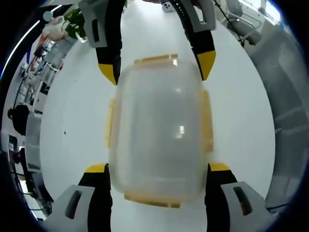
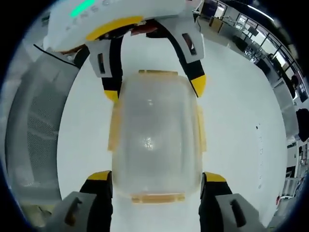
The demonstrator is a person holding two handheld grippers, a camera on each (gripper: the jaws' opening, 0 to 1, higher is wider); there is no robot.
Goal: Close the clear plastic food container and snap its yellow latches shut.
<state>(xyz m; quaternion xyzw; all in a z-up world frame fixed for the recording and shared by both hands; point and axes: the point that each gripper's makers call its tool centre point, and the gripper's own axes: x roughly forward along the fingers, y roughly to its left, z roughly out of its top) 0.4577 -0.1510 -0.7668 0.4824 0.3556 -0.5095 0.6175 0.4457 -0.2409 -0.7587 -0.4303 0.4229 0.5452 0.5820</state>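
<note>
1. Container point(image 1: 157, 145) is sitting on the white bench point(image 1: 72, 121), lid on top, between the two claws, which are facing each other from opposite ends.
2. Left claw point(image 1: 157, 169) is standing wide, its yellow-tipped jaws straddling the near end of the container, one at each corner; whether they are touching the walls cannot be told.
3. Right claw point(image 2: 157, 178) is likewise standing wide, its jaws flanking the opposite end.
4. Yellow latches point(image 1: 207, 121) are showing along all four edges of the lid; whether any is snapped cannot be told from either view.
5. Step in hand, as judged: the lid is seated and the container is being steadied for latching.
6. Next move calls for bracing with one claw while the other is pressing a latch down against the wall until it is catching.
</note>
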